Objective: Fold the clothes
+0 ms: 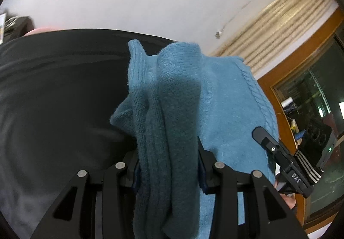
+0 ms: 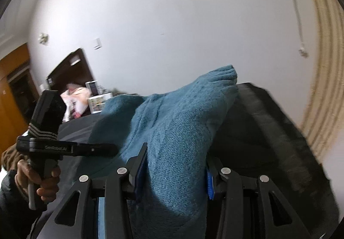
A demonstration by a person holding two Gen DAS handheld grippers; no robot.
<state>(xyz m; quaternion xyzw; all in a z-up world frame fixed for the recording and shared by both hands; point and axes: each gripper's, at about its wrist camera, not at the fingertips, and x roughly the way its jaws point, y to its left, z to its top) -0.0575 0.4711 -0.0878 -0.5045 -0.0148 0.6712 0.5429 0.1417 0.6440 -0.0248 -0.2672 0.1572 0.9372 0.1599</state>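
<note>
Left wrist view: right gripper [image 1: 261, 133] bears the lettering "DAS"; the other view's gripper label is too blurred to read. Left gripper [image 1: 167, 166] is clamped on a bunched fold of the blue knit sweater [image 1: 225, 93], raised above a dark surface [image 1: 53, 88]. Right gripper [image 2: 175, 171] likewise pinches the sweater.

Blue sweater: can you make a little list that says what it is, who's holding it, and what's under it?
thing: blue knit sweater, bunched up
left tool: shut on a thick fold of the sweater
right tool: shut on another bunch of it
sweater state: lifted, not folded flat yet
underneath: dark cloth surface
behind: white wall, beige curtain
</note>
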